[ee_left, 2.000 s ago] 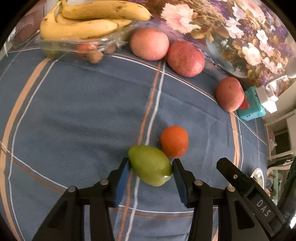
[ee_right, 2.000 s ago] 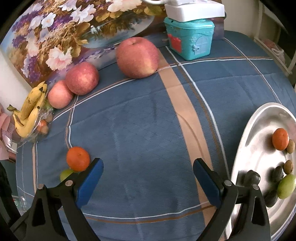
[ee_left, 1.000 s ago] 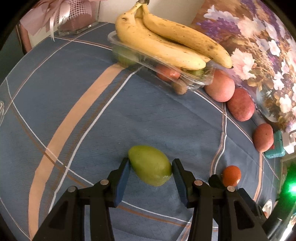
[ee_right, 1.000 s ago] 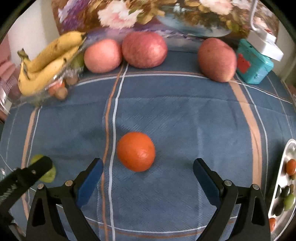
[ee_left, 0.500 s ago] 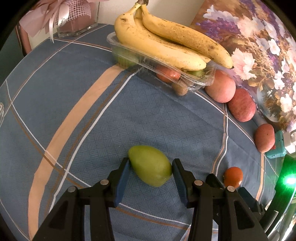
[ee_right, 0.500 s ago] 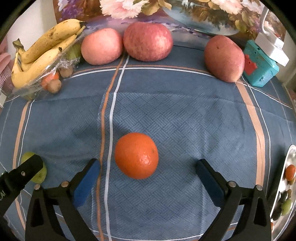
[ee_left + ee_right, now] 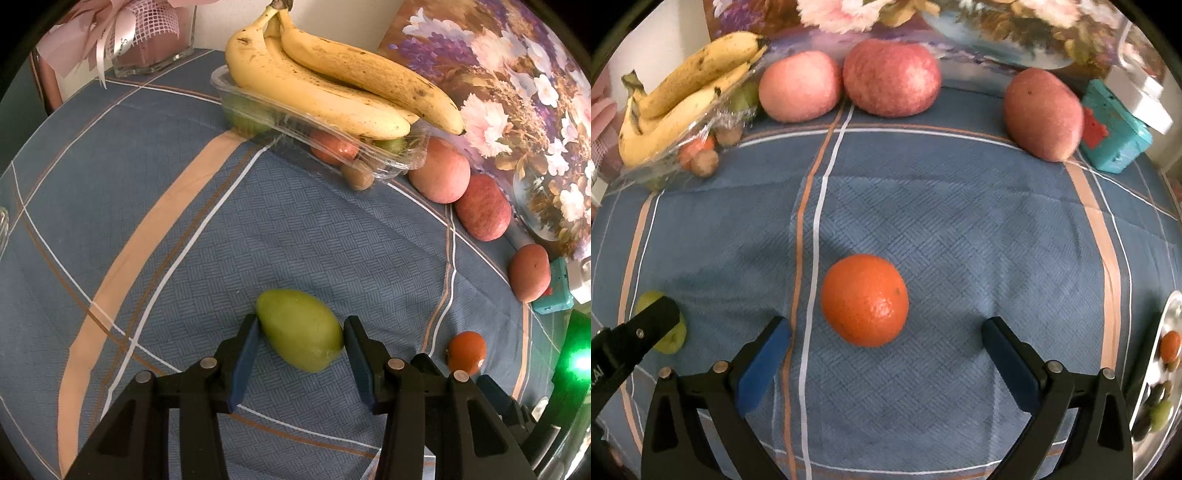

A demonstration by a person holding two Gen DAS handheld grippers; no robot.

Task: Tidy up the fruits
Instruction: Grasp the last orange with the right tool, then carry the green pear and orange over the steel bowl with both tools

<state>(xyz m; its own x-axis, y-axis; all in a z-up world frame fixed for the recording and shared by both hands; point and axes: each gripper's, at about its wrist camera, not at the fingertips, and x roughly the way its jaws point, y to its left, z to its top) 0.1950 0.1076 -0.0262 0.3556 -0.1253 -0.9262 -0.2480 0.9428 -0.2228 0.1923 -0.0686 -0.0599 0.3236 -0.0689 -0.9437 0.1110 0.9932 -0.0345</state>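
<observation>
Two seconds ago the left gripper [image 7: 301, 363] held the green mango [image 7: 299, 329] just beside the orange [image 7: 864, 300], with the apples close ahead. Now that gripper, with the mango in its jaws, faces the clear tray [image 7: 321, 127] of bananas [image 7: 332, 88], and the orange [image 7: 466, 351] lies apart at its lower right.

The right gripper [image 7: 886, 345] has turned from the metal plate [image 7: 1167, 354] toward the orange. Two seconds ago the orange sat beyond the left blue fingertip; now it lies between the widely spread fingers [image 7: 764, 354], larger and nearer than half a second ago. The plate has slid to the right edge of the right wrist view.
</observation>
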